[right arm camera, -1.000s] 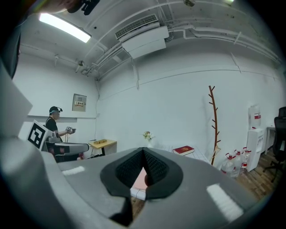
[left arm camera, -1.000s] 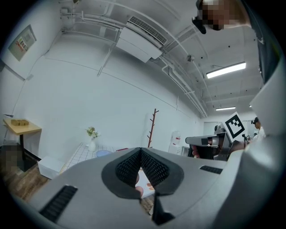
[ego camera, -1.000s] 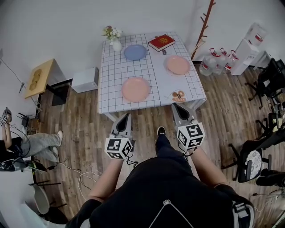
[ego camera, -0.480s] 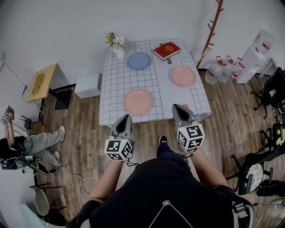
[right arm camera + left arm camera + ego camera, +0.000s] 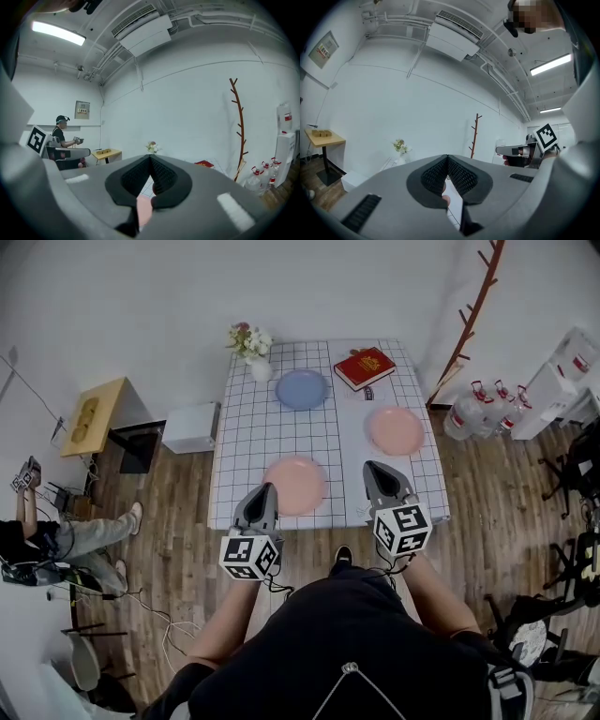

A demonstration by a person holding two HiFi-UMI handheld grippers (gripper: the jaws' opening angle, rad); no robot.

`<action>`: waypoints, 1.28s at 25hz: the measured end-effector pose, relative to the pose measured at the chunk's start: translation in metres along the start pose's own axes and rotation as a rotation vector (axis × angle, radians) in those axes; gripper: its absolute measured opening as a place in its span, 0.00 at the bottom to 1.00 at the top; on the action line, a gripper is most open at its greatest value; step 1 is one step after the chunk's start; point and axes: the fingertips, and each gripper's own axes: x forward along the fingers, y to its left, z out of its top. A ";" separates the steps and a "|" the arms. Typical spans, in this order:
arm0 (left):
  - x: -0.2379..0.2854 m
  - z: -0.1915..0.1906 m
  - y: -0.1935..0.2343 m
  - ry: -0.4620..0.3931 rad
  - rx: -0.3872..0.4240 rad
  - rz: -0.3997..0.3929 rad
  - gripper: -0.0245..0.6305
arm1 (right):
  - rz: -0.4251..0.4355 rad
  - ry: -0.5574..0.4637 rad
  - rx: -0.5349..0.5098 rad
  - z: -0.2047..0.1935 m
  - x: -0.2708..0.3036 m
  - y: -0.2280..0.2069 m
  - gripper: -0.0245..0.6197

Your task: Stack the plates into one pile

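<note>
Three plates lie apart, unstacked, on the gridded tabletop point(image 5: 248, 442). The blue plate point(image 5: 302, 389) is at the far side. One pink plate point(image 5: 397, 430) is at the right. The near pink plate point(image 5: 295, 486) lies close to the front edge. A red book point(image 5: 365, 367) lies at the far right, and a vase point(image 5: 255, 351) of flowers stands at the far left corner.

The left hand-held gripper point(image 5: 266, 488) has its jaws together and holds nothing. Its tip is over the front edge, just left of the near pink plate. The right hand-held gripper point(image 5: 371, 466) is likewise closed and empty, over the near right part of the tabletop.

Only the head view shows all three plates and a seated person point(image 5: 37, 545) at the far left. The left gripper view shows the closed jaws of the left hand-held gripper point(image 5: 447, 159), with the right one level beside it, and a ceiling air unit point(image 5: 452, 35). The right gripper view shows the closed jaws of the right hand-held gripper point(image 5: 150, 159). It alone shows a standing person point(image 5: 60, 133) in a cap. Both gripper views show only a pink sliver under the jaws. Both also show the coat stand point(image 5: 240, 126).

A second ago both grippers were short of the tabletop, over the floor. Now their tips overlap its front edge. The plates keep their places relative to one another. A small orange item seen earlier near the right front corner is now covered by the right hand-held gripper.
</note>
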 end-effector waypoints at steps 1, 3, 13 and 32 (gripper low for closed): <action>0.009 0.001 0.002 0.001 -0.003 0.007 0.03 | 0.004 0.001 0.001 0.002 0.009 -0.006 0.05; 0.027 0.004 0.007 0.002 -0.009 0.017 0.03 | 0.015 0.003 0.002 0.006 0.026 -0.018 0.05; 0.107 0.024 0.020 -0.036 -0.003 0.060 0.03 | 0.085 0.009 -0.005 0.020 0.098 -0.067 0.05; 0.126 0.037 0.067 0.003 -0.044 0.121 0.03 | 0.104 0.125 0.130 -0.006 0.156 -0.064 0.05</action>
